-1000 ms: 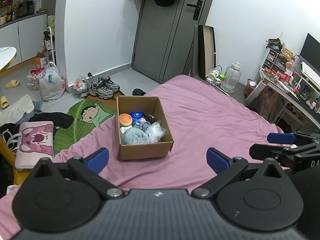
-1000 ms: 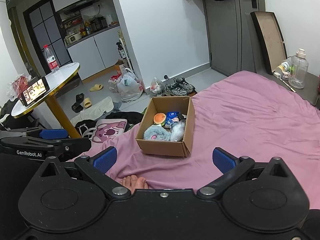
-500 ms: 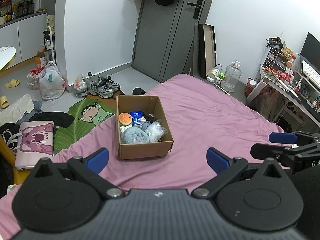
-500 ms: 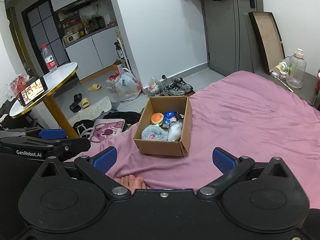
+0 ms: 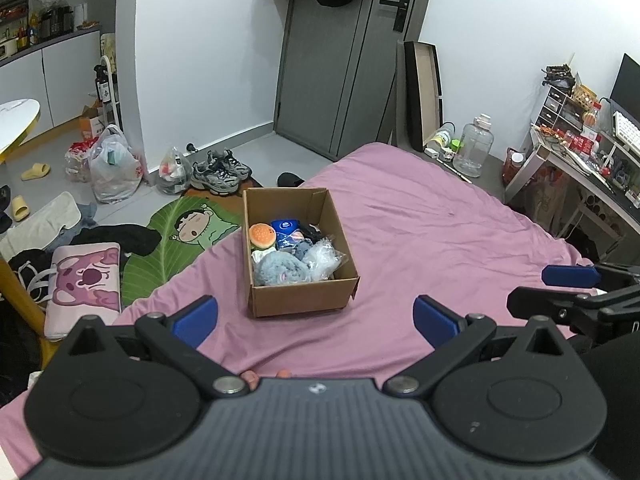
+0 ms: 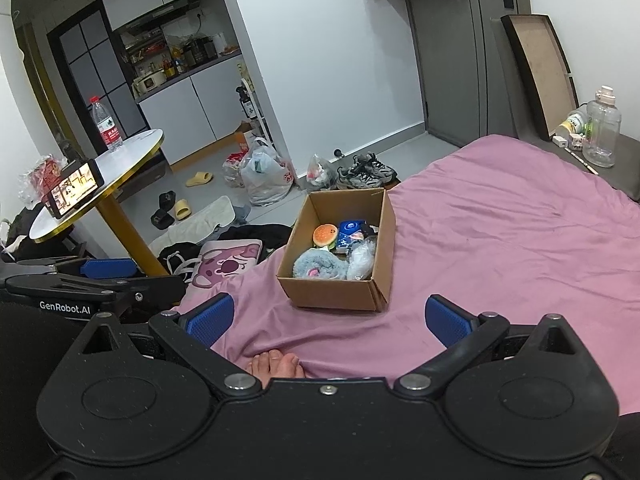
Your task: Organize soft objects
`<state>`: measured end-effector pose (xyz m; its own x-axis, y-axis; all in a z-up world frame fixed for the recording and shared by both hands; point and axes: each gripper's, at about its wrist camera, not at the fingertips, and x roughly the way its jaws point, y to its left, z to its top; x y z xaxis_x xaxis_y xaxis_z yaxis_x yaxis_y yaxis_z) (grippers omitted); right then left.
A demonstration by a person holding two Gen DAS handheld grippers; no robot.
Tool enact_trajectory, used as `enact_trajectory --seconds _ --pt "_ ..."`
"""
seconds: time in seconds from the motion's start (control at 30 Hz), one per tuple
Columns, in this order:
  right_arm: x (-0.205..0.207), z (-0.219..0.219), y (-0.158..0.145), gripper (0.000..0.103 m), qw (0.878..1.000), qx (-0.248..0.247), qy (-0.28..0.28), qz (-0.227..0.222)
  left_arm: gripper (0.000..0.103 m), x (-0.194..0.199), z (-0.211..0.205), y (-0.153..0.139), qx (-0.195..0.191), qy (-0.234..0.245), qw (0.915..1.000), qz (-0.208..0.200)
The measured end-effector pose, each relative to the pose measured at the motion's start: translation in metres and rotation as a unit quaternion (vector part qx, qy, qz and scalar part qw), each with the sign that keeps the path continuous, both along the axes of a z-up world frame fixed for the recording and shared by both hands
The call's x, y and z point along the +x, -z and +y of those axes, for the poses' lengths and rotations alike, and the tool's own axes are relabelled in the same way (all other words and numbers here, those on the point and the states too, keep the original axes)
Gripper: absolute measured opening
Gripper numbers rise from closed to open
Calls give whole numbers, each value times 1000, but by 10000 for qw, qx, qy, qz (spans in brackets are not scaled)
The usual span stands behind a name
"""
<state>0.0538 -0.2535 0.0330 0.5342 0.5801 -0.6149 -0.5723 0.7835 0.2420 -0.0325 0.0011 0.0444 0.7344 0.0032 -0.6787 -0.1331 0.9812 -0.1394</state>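
Ahead of both wide-open, empty tools [image 5: 315, 316] [image 6: 330, 317]: box [image 5: 298, 294] w/ soft items, untouched.

A wide bed covered by a wrinkled pink-mauve sheet [image 5: 420, 232] fills the lower right of both views. An open brown cardboard box [image 5: 304, 300] sits directly on the sheet near the bed's left edge, its flaps upright. In the right wrist view, bare toes [image 6: 276, 364] rest on the sheet at the near edge, in front of the cardboard box [image 6: 332, 294], well apart from it.
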Motion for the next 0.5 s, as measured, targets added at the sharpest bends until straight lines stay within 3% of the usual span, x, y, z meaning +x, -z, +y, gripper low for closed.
enact_trajectory --seconds 0.5 --pt "3 -3 7 103 10000 42 -14 81 103 3 -2 2 89 2 10000 8"
